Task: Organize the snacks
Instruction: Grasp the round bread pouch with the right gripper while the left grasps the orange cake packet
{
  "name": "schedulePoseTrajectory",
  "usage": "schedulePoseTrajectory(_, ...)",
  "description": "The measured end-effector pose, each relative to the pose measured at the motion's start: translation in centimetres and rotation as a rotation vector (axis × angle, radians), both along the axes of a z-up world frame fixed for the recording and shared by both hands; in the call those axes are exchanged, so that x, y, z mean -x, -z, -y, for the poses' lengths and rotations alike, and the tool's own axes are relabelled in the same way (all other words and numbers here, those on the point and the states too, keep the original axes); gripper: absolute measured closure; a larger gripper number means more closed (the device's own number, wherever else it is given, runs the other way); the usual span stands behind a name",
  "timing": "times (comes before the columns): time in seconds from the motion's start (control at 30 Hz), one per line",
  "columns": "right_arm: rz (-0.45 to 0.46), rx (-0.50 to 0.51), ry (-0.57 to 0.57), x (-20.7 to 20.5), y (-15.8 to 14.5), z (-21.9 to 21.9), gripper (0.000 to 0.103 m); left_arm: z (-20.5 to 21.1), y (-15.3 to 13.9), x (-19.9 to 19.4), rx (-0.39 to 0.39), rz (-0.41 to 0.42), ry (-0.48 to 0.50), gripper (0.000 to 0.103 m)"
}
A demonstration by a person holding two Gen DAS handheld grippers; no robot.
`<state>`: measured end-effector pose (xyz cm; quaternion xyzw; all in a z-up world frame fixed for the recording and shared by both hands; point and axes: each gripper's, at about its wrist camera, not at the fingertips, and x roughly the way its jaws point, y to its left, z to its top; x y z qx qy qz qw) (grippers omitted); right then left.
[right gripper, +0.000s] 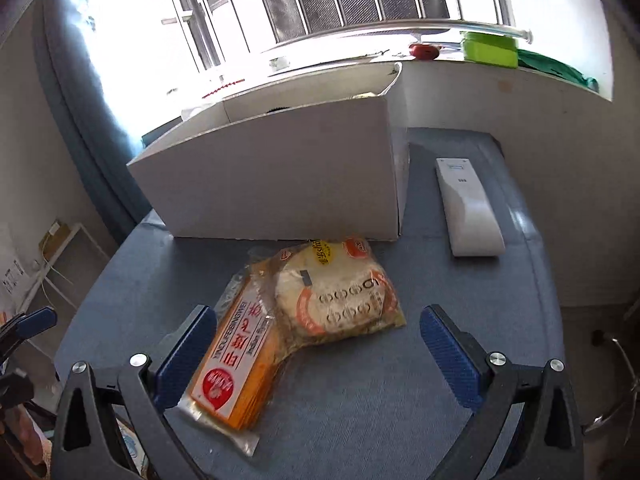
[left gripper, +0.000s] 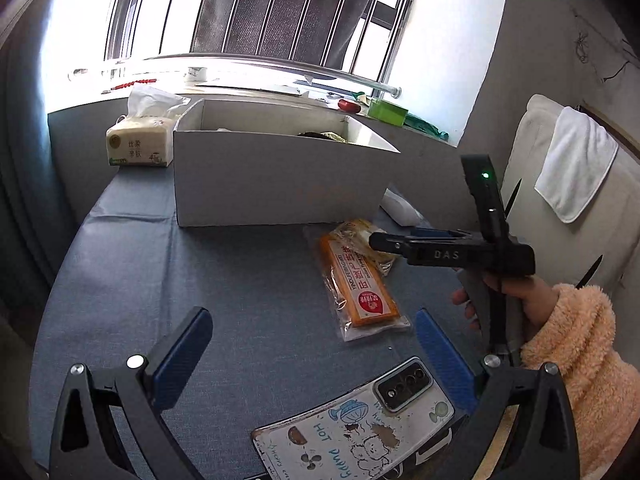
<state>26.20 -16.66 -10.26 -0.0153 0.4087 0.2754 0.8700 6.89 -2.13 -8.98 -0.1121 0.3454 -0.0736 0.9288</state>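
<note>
Two wrapped snacks are lying on the blue-covered counter (right gripper: 360,380) in front of a white cardboard box (right gripper: 280,184) as a person in a fuzzy peach sleeve (left gripper: 576,360) is holding the right gripper (right gripper: 316,344) just over them. Its jaws are standing wide open and gripping nothing. The orange snack bar (right gripper: 236,364) is lying touching or just inside the left blue pad, its long axis running from the near left of the jaws up and away toward the box, so the bar is sitting skewed to the opening rather than square across it. The round pastry pack (right gripper: 340,296) is lying just ahead of the jaws, roughly centred between the pads, overlapping the bar's far end and close to the box wall. The left gripper (left gripper: 316,344) is also holding its jaws wide open and empty, hanging above a phone (left gripper: 360,420); the bar is lying ahead and to the right of it, so the right hand appears the nearer. A white remote (right gripper: 468,212) is resting well to the right, and a tissue pack (left gripper: 140,140) beside the box. The pickup looks not yet begun.
</note>
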Motion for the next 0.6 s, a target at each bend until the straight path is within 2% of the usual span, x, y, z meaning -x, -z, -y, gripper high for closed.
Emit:
schedulePoseTrajectory(0.13,0.000,0.114,-0.048,-2.7,1.2,-1.9,0.000,0.0,0.6,-0.4,-0.003,-0.024,-0.003,0.000)
schedulePoseTrajectory(0.2,-0.038,0.139,-0.084,-3.6,2.2,-2.4,0.000,0.0,0.8,-0.5,-0.005,-0.033,-0.003,0.000)
schedulePoseTrajectory(0.27,-0.060,0.095,-0.088,-4.0,2.5,-2.0,0.000,0.1,1.1,-0.7,-0.019,-0.042,-0.012,0.000)
schedulePoseTrajectory(0.3,-0.055,0.094,-0.089,-3.9,2.5,-1.9,0.004,0.1,1.2,-0.8,-0.021,-0.049,-0.012,0.000)
schedulePoseTrajectory(0.33,-0.045,0.093,-0.090,-3.8,2.4,-1.8,0.010,0.0,1.4,-0.9,-0.019,-0.056,-0.012,0.000)
schedulePoseTrajectory(0.37,-0.057,0.061,-0.094,-3.7,2.2,-1.5,0.024,0.0,1.5,-1.1,-0.017,-0.062,-0.011,0.000)
schedulePoseTrajectory(0.43,-0.076,0.043,-0.095,-3.4,2.1,-1.1,0.024,0.1,1.7,-1.3,-0.019,-0.072,-0.008,0.000)
schedulePoseTrajectory(0.53,-0.062,0.060,-0.116,-2.5,1.9,-1.0,0.025,0.6,1.8,-1.7,-0.029,-0.077,0.008,0.000)
schedulePoseTrajectory(0.6,-0.053,0.037,-0.105,-1.5,1.4,-0.2,0.025,1.2,1.6,-2.1,-0.043,-0.077,0.022,0.000)
